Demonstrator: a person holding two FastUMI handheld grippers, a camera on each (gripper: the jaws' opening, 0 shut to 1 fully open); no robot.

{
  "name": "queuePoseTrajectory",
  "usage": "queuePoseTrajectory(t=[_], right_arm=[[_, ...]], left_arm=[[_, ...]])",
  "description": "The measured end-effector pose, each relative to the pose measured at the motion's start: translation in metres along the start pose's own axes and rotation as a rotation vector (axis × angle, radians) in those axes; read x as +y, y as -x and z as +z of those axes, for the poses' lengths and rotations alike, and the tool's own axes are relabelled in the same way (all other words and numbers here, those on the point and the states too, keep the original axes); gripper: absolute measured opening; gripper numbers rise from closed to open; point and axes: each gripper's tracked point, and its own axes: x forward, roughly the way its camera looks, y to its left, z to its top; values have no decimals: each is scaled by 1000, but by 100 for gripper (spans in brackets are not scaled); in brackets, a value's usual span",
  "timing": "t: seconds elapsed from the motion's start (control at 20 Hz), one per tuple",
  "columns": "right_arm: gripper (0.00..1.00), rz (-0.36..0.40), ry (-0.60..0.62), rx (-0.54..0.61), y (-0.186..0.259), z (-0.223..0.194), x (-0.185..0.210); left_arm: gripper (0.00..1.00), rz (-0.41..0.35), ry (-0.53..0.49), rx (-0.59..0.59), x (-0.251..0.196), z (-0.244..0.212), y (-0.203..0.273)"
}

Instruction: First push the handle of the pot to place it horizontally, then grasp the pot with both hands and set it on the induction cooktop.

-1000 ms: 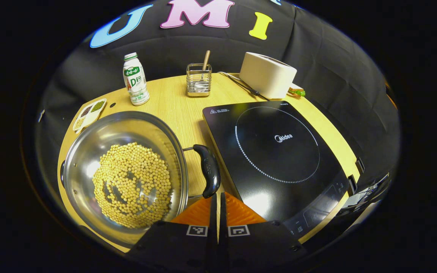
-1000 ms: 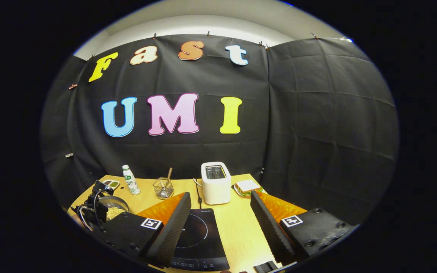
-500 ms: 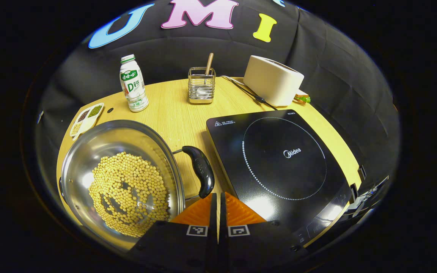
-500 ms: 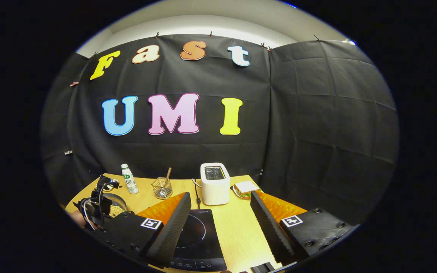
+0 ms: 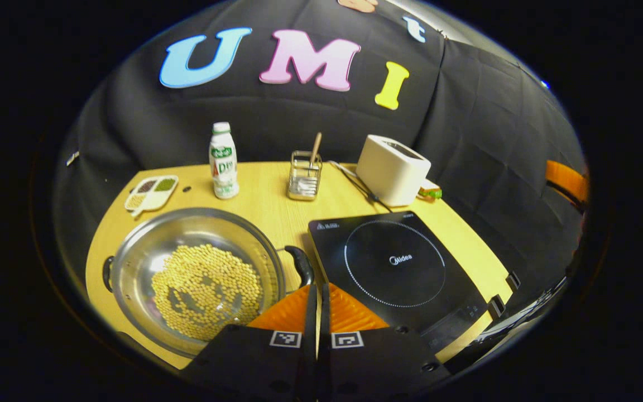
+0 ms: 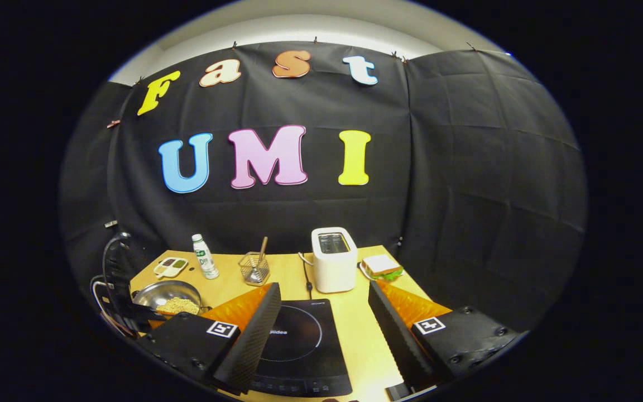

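We note one pot (image 5: 132, 268) of soybeans (image 5: 205, 290), one three-compartment dish (image 5: 151, 192); left gripper (image 5: 317, 293) fingers together, right gripper (image 6: 324, 318) fingers apart.

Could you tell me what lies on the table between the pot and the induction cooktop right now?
In the left gripper view, the pot's black handle sticks out toward the induction cooktop, with a narrow strip of bare table beyond it.
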Motion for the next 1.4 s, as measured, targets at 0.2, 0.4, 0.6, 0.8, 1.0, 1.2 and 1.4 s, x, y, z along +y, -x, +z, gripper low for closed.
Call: queuePoseTrajectory(t=[0.2, 0.4, 0.6, 0.8, 1.0, 1.2, 1.4], right_arm=[[99, 81, 20, 64, -10, -16, 37], [98, 178, 46, 121, -23, -25, 87], [99, 282, 6, 270, -37, -48, 150], [99, 404, 1, 415, -50, -79, 218], [99, 445, 28, 519, -72, -118, 265], [99, 453, 74, 590, -93, -164, 293], [99, 427, 177, 623, -118, -203, 293]], left_arm=[[17, 97, 34, -153, 38, 43, 52], [66, 176, 121, -283, 87, 79, 98], [95, 279, 153, -251, 155, 63, 115], [95, 332, 203, -176, 217, 38, 117], [95, 353, 172, -95, 271, 15, 110], [95, 333, 210, -41, 306, -5, 88], [95, 291, 250, 1, 319, -26, 63]])
